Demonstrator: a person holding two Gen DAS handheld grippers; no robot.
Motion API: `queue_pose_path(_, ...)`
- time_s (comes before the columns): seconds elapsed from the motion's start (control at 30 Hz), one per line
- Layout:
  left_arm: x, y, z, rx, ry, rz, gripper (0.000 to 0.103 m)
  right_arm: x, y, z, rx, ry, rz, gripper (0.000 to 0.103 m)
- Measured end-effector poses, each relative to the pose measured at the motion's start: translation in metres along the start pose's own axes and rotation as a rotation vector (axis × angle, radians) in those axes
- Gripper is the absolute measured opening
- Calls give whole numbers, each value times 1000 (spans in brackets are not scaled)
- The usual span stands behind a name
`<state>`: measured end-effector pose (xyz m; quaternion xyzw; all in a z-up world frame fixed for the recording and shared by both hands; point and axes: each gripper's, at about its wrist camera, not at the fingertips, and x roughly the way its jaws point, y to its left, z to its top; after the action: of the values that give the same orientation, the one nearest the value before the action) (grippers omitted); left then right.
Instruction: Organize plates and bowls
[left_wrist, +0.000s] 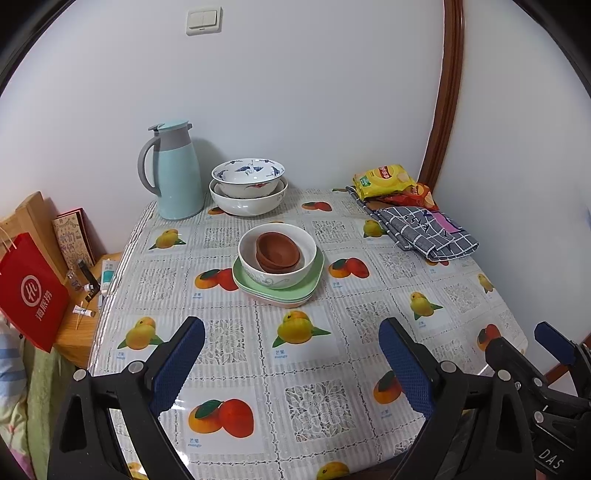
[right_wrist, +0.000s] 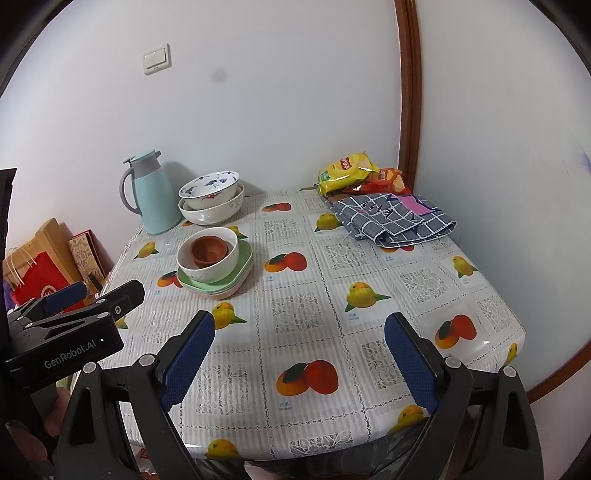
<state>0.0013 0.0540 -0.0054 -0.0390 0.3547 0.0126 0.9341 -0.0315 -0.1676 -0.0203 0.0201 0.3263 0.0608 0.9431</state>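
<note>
A stack of green and pink plates (left_wrist: 275, 291) (right_wrist: 236, 280) sits mid-table. On it stands a white bowl (left_wrist: 291, 275) (right_wrist: 221, 267) holding nested brown bowls (left_wrist: 277, 251) (right_wrist: 208, 251). Behind, a blue-patterned bowl (left_wrist: 247, 177) (right_wrist: 210, 188) rests inside a larger white bowl (left_wrist: 247, 203) (right_wrist: 212, 212). My left gripper (left_wrist: 291, 360) is open and empty above the near table, well short of the stack; it also shows in the right wrist view (right_wrist: 92, 295). My right gripper (right_wrist: 299, 354) is open and empty above the near table; one of its fingers (left_wrist: 554, 343) shows in the left wrist view.
A light-blue thermos jug (left_wrist: 177, 173) (right_wrist: 151, 194) stands at the back left. Snack bags (left_wrist: 391, 182) (right_wrist: 354, 173) and a folded checked cloth (left_wrist: 424, 229) (right_wrist: 395, 218) lie at the back right. A red bag (left_wrist: 29, 291) and clutter sit left of the table.
</note>
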Motion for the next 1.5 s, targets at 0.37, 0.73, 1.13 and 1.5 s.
queue_pose_path(0.37, -2, 0, -1, 2, 0, -1, 96, -2, 1, -1, -8, 0, 3, 92)
queue_pose_path(0.73, -2, -1, -1, 7, 0, -9, 96, -1, 1, 0, -3, 2, -5, 92)
queue_pose_path(1.13, 0, -1, -2, 9, 7, -9, 96, -1, 1, 0, -3, 2, -4, 92)
queue_pose_path(1.5, 0, 1, -2, 8, 3, -1, 96, -1, 1, -1, -2, 0, -4, 92)
